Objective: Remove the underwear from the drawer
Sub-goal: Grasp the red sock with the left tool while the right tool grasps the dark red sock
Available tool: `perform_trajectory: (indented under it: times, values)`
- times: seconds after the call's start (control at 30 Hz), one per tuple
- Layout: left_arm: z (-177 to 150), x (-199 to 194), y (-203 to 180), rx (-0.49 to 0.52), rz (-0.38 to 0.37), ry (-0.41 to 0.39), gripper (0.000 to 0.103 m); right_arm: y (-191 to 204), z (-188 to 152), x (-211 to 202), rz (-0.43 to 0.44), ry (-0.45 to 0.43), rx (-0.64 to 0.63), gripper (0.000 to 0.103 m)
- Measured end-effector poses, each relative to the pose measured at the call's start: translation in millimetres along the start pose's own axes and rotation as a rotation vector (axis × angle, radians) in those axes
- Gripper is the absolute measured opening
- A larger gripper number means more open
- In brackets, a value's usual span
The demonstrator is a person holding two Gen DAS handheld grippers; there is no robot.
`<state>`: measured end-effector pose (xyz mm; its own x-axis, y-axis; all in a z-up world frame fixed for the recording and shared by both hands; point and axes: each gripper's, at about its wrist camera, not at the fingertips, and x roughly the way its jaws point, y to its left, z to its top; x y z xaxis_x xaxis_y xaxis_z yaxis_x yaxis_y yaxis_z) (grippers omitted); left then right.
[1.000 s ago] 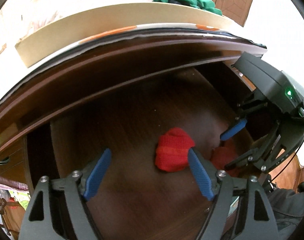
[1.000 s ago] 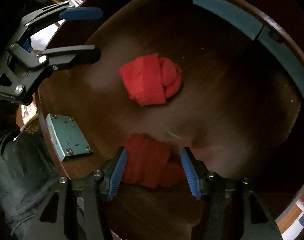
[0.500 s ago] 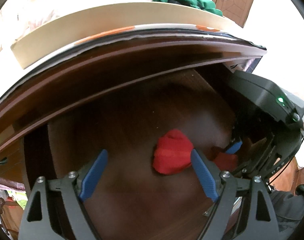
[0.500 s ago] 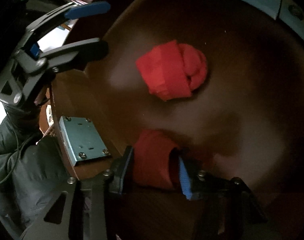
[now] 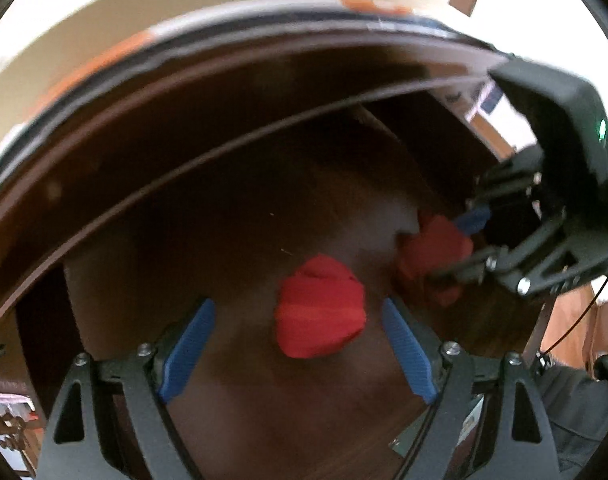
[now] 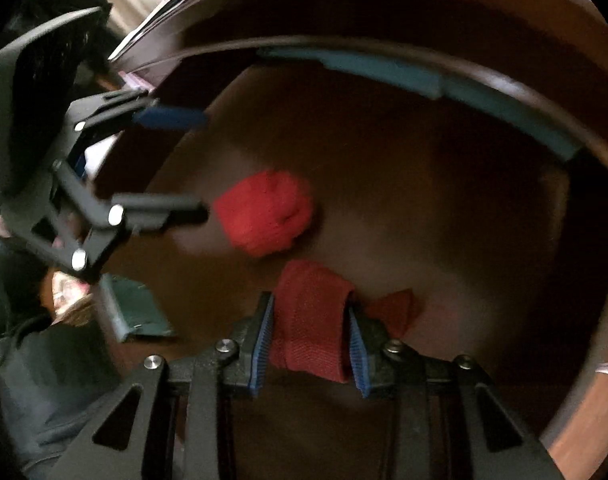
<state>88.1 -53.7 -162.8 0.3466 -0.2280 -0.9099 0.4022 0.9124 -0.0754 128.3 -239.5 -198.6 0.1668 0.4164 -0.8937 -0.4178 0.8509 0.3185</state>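
Two rolled red underwear bundles lie in a dark wooden drawer. My left gripper is open, its blue pads either side of one bundle on the drawer floor. My right gripper is shut on the other red bundle and holds it a little off the floor; it shows in the left wrist view at the right. The free bundle sits beside the left gripper's fingers in the right wrist view.
The drawer's front edge arches above. A cream board lies on the top of the furniture. A grey-blue metal rail runs along the drawer side, and a bracket plate sits at the lower left.
My right gripper closed on its red bundle and lifted it. My left gripper moved in so the other bundle now sits between its open pads.
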Motion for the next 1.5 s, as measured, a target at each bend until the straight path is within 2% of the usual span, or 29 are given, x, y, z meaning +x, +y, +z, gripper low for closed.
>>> perform_trajectory:
  times: [0.27,0.43,0.67,0.7,0.73,0.77,0.8,0.87,1.03,1.2,1.5]
  values:
    - [9.4,27.6,-7.7,0.066,-0.033,0.130,0.086,-5.1,3.8,-8.4,0.012,-0.071,0.035,0.036]
    - [12.8,37.4,-15.0,0.103,-0.024,0.191,0.086,-5.0,1.3,-11.1,-0.009,-0.071,0.020,0.036]
    - [21.9,54.9,-18.8,0.120,-0.019,0.247,0.080,16.9,-8.4,-7.2,-0.011,-0.063,0.031,0.037]
    - [25.7,57.7,-17.4,0.117,-0.020,0.249,0.076,17.8,-8.4,-6.8,-0.010,-0.062,0.031,0.037]
    - [25.6,58.4,-13.6,0.115,-0.025,0.252,0.063,18.1,-8.6,-6.6,-0.009,-0.063,0.031,0.037]
    - [25.8,60.3,-13.9,0.115,-0.028,0.258,0.056,17.1,-8.0,-5.5,-0.008,-0.063,0.032,0.037]
    - [25.4,61.8,-12.4,0.110,-0.033,0.265,0.052,17.2,-8.0,-5.8,-0.006,-0.066,0.035,0.037]
    - [26.7,60.8,-12.5,0.110,-0.042,0.256,0.046,15.7,-7.8,-5.2,-0.002,-0.067,0.042,0.037]
    - [25.5,51.3,-14.3,0.164,-0.006,0.212,0.032,10.8,-10.8,-4.6,-0.004,-0.083,0.042,0.037]
    - [16.0,36.1,-16.9,0.164,0.017,0.144,0.030,14.9,-14.7,-10.8,-0.026,-0.116,0.028,0.037]
    - [-9.2,-8.2,14.0,0.041,0.037,-0.037,0.030,28.3,-25.6,-24.2,-0.071,-0.191,-0.029,0.037]
